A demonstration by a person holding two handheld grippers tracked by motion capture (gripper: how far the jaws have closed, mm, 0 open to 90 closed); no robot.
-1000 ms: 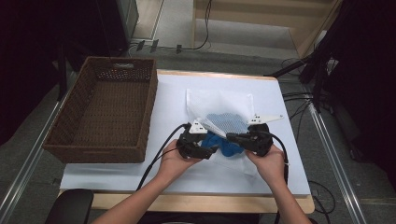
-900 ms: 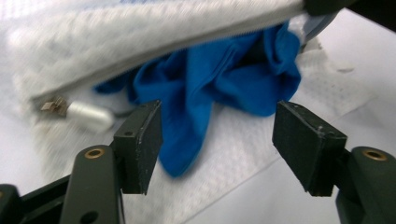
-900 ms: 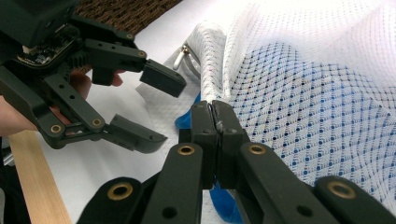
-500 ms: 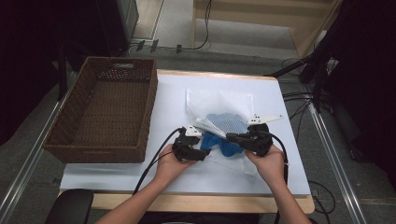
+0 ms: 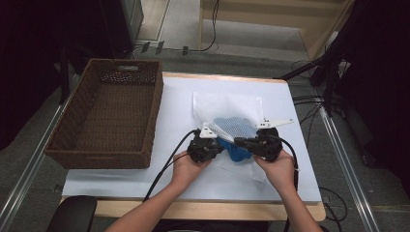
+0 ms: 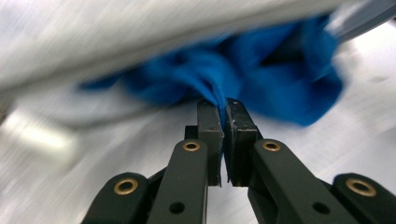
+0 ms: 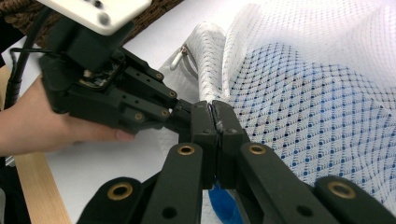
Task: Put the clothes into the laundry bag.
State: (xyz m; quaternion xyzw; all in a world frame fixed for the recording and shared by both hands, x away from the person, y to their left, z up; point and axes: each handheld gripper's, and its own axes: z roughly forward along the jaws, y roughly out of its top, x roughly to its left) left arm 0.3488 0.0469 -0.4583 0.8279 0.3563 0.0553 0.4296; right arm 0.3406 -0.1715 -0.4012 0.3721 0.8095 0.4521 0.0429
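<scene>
Left gripper (image 6: 223, 108) has just clamped down, and it's got a fold of the blue cloth (image 6: 280, 79) pinched between its pads, no gap left. Right gripper (image 7: 214, 112) is clenched too, on the edge of the white mesh bag (image 7: 327, 93), holding that rim lifted. In the high view the two grippers sit close together at the bag's near end, left (image 5: 218, 143) and right (image 5: 241, 143), both hands low over the white table (image 5: 174, 111).

The cloth (image 5: 237, 152) is partly inside the bag (image 5: 227, 104): you can see blue showing through the mesh, and a bunched part sticks out of the opening toward the person. How much of it is out is hard to call, since the left gripper view is blurry.

The brown wicker basket (image 5: 145, 116) sits at the left of the table, just beside the bag's side of things but not touching it, and its inside looks bare.
</scene>
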